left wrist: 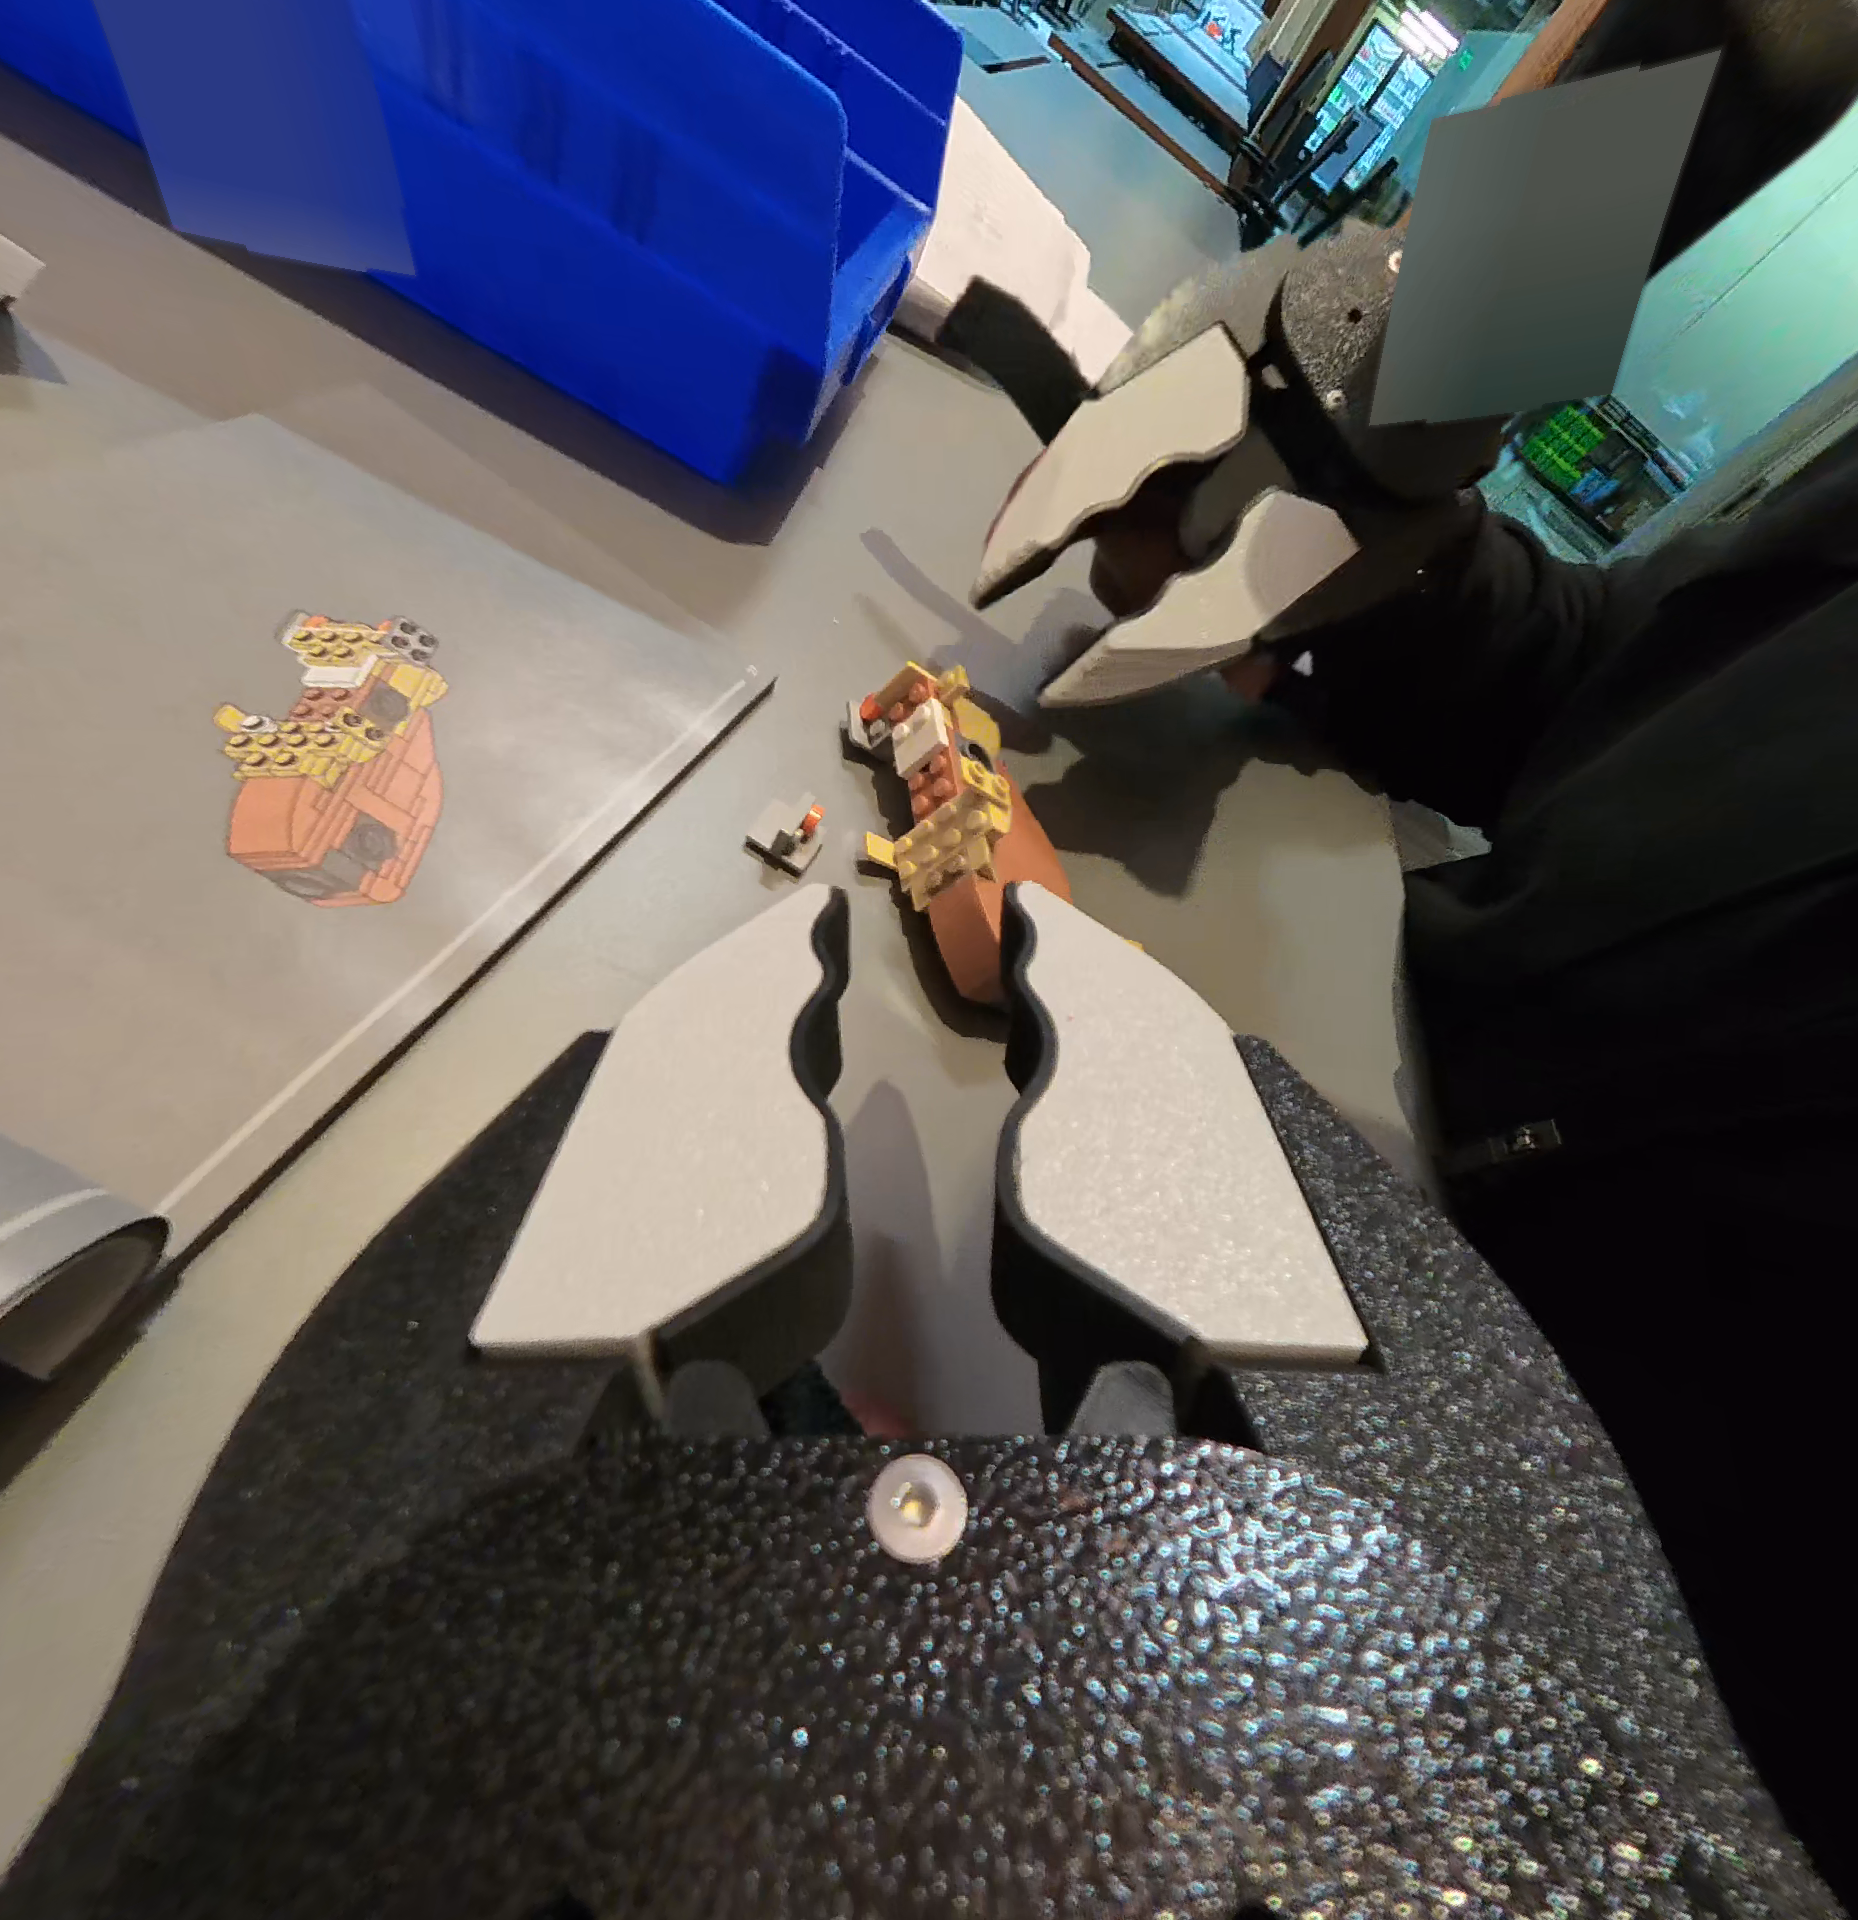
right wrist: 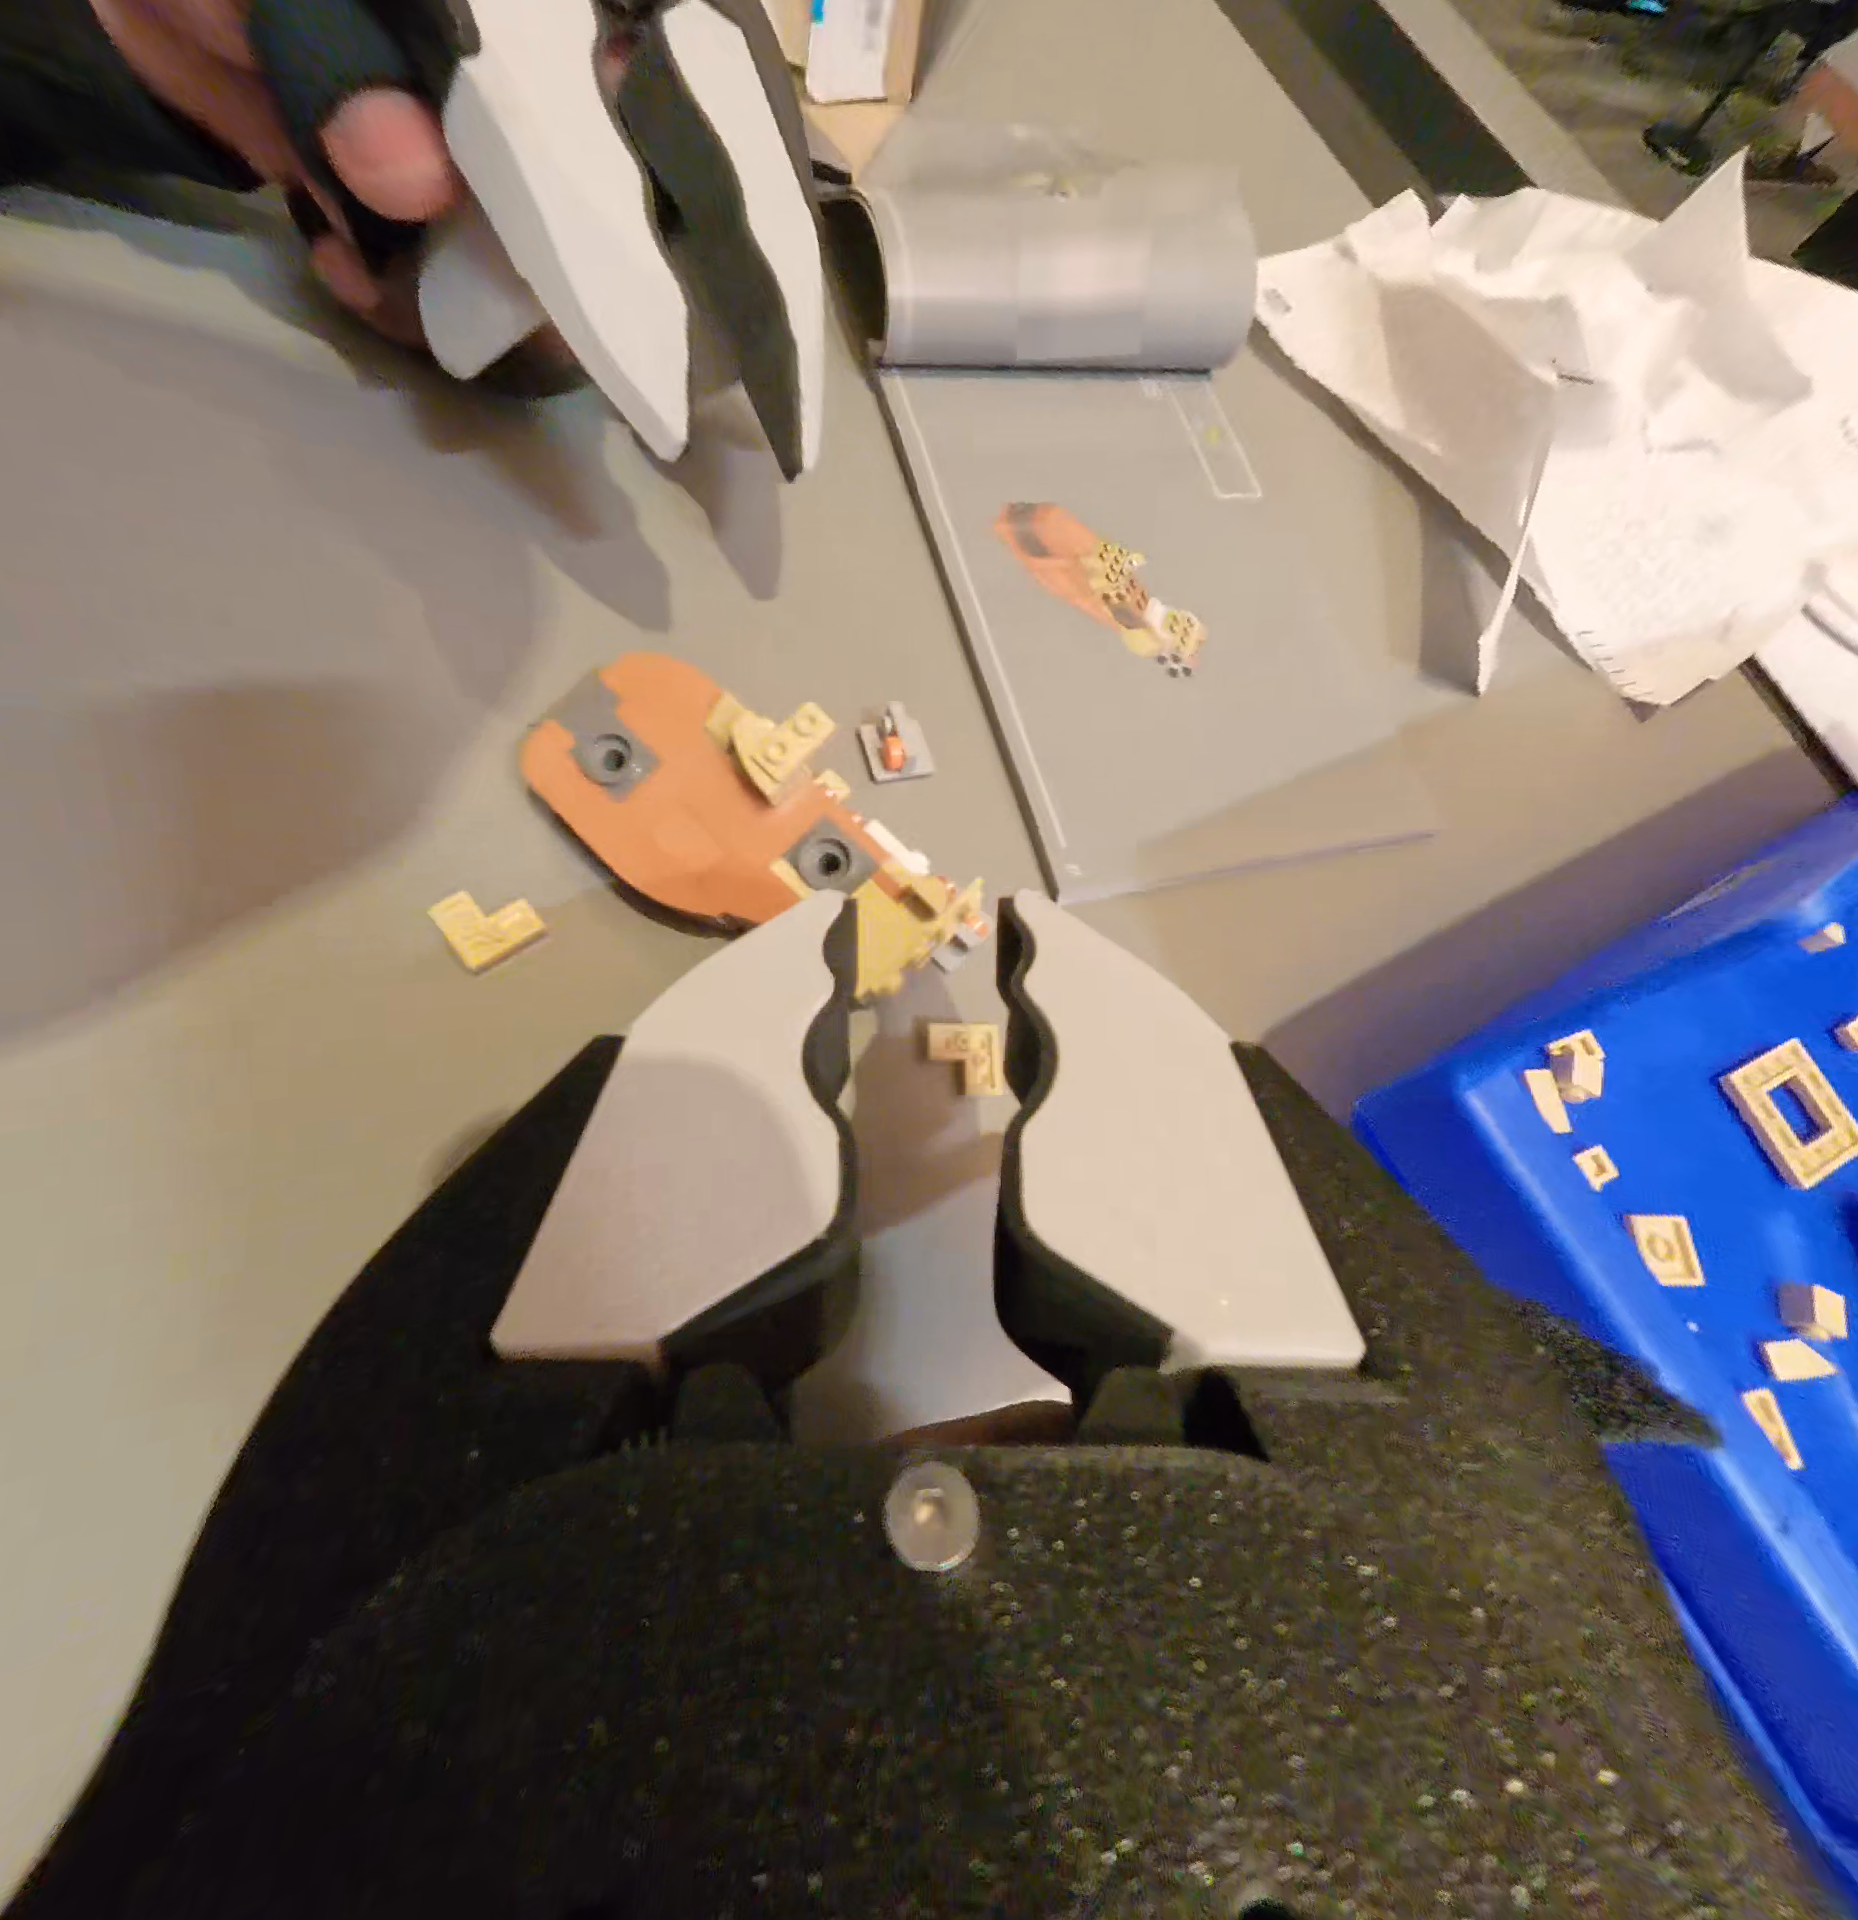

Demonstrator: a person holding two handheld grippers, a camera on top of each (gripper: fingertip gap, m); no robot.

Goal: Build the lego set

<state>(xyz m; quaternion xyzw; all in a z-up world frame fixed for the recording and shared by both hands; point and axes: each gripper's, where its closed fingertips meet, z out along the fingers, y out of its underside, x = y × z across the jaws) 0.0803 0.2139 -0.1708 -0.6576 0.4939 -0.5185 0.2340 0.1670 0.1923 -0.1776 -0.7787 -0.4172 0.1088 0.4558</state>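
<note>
Both tongs, left (left wrist: 920,914) and right (right wrist: 920,914), we held spread and empty. Brown model (right wrist: 686,800) mid-bench, half built; tan corner pieces (right wrist: 485,928) loose beside it, unfitted.

- Nothing here can be read
- The open instruction booklet (left wrist: 281,727) on the table shows a printed picture of the model, its small marks too faint to make out
- The crumpled white paper bag (right wrist: 1590,416) bears fine print, too blurred
</note>
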